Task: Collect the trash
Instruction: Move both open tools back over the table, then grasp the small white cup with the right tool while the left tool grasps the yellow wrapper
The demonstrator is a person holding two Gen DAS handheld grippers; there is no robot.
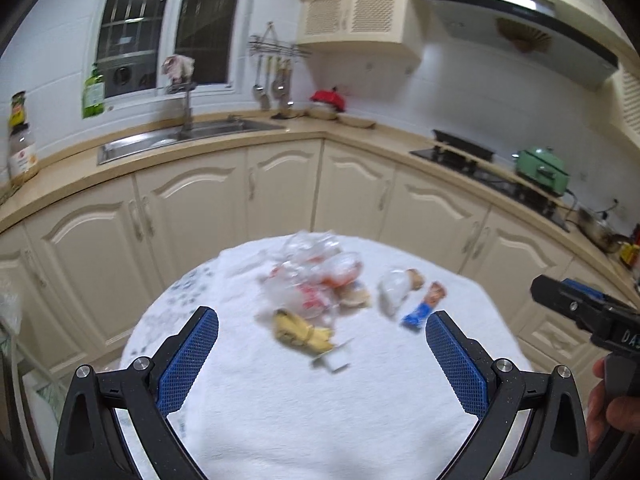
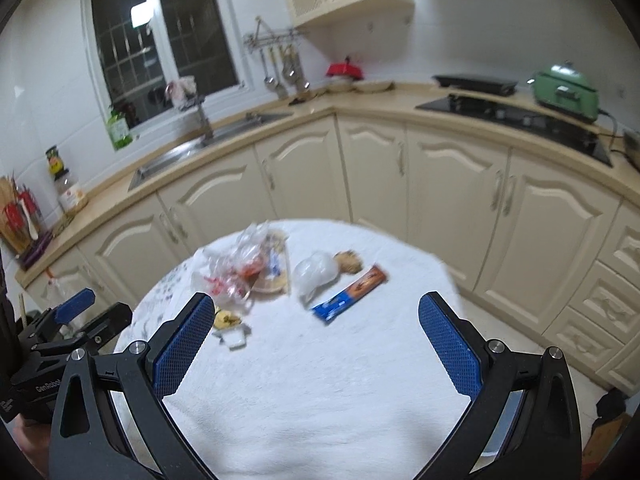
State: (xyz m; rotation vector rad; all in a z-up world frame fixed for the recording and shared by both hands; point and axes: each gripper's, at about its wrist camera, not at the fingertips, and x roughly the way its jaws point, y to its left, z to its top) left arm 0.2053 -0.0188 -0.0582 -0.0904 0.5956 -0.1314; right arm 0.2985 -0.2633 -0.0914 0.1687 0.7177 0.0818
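— Nearest the camera?
— Both black grippers with blue pads, left gripper [image 1: 322, 334] and right gripper [image 2: 316, 322], spread wide, holding nothing, above a round white-clothed table [image 2: 320, 392].
— And the trash?
— Mid-table, blurred: crumpled clear plastic bags [image 1: 310, 276], a yellow peel [image 1: 302, 332], a blue-and-orange snack wrapper [image 2: 350, 294], a white wad [image 2: 316, 274]. Finer detail is unreadable.

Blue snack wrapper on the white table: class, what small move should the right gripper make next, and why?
Probably ease the right gripper forward and down over the blue snack wrapper. Its fingers are wide open and empty, and the wrapper lies flat and apart from the plastic bag pile, just ahead on the white tablecloth.
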